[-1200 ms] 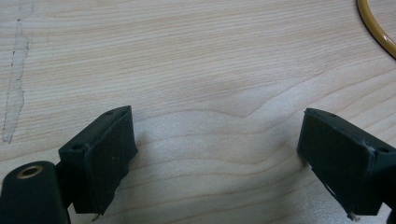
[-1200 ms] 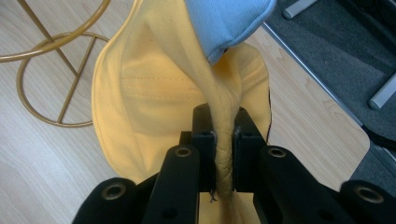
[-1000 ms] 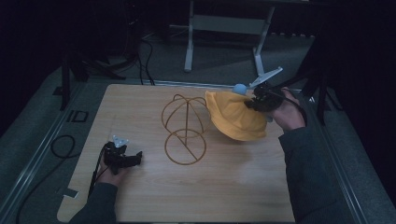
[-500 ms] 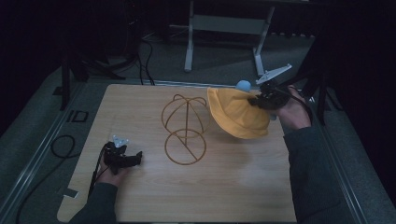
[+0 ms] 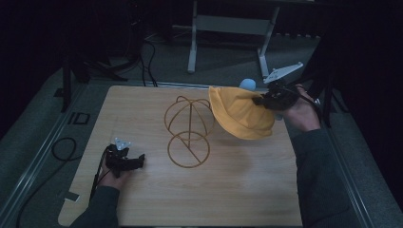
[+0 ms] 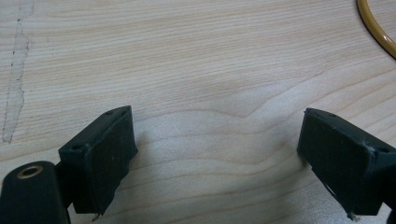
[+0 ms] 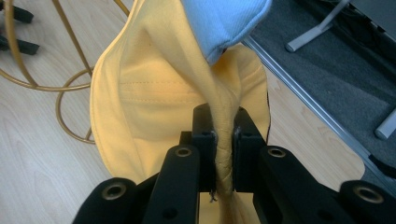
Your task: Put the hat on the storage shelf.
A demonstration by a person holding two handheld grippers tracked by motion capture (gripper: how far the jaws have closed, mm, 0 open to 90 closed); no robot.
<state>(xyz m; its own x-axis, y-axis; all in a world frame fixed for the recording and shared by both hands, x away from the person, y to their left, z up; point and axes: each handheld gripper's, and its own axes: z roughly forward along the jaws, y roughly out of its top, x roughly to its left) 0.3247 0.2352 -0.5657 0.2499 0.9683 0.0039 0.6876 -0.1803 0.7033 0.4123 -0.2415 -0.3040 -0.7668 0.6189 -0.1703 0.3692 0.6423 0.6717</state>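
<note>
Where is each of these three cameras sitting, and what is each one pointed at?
High view: above the person's side, looking forward and down on the wooden table; both forearms enter from below, left tongs, right tongs.
Left gripper view: rides the left tongs, looking along its spread black jaws at bare tabletop.
Right gripper view: rides the right tongs, looking along jaws pinched on the yellow hat.
Shared: the hat and the gold wire stand appear in the high view and the right gripper view.

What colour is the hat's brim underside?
Light blue, on the yellow hat; the blue part shows best in the right gripper view.
</note>
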